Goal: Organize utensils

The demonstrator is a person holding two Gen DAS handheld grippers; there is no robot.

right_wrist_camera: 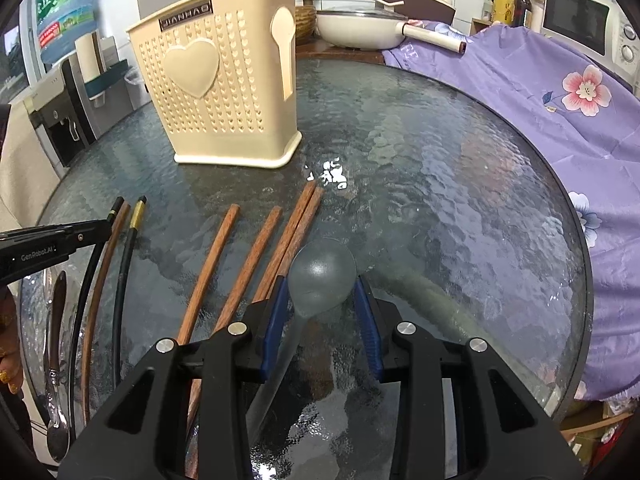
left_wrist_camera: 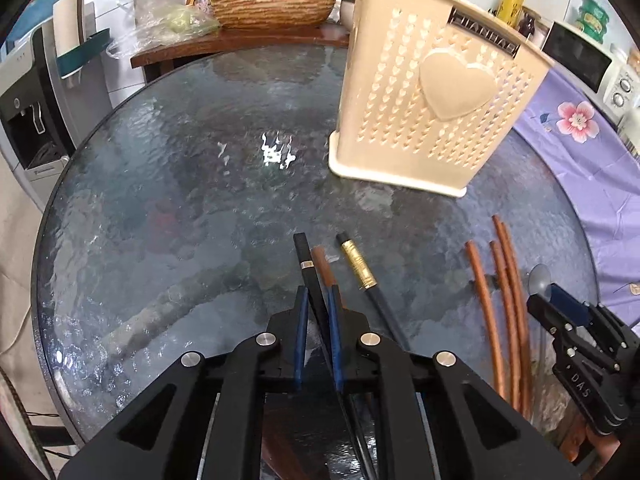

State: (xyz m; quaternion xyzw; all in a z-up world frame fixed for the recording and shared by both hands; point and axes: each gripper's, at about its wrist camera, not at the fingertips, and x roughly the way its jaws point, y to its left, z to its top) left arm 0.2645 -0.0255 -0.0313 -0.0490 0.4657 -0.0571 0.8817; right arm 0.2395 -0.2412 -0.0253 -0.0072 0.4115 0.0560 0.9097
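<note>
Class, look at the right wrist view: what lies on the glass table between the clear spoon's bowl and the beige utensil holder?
Only the far ends of the brown wooden chopsticks and bare glass table, between spoon and utensil holder.

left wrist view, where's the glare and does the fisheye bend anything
Left wrist view: a bright white glare patch on the glass table, left of the beige holder, which leans and bows from distortion. Right wrist view: the same glare beyond the wooden chopsticks; the table rim curves strongly.

Chopsticks (right_wrist_camera: 224,264) lie on the table (right_wrist_camera: 460,200) before the holder (right_wrist_camera: 224,96).
</note>
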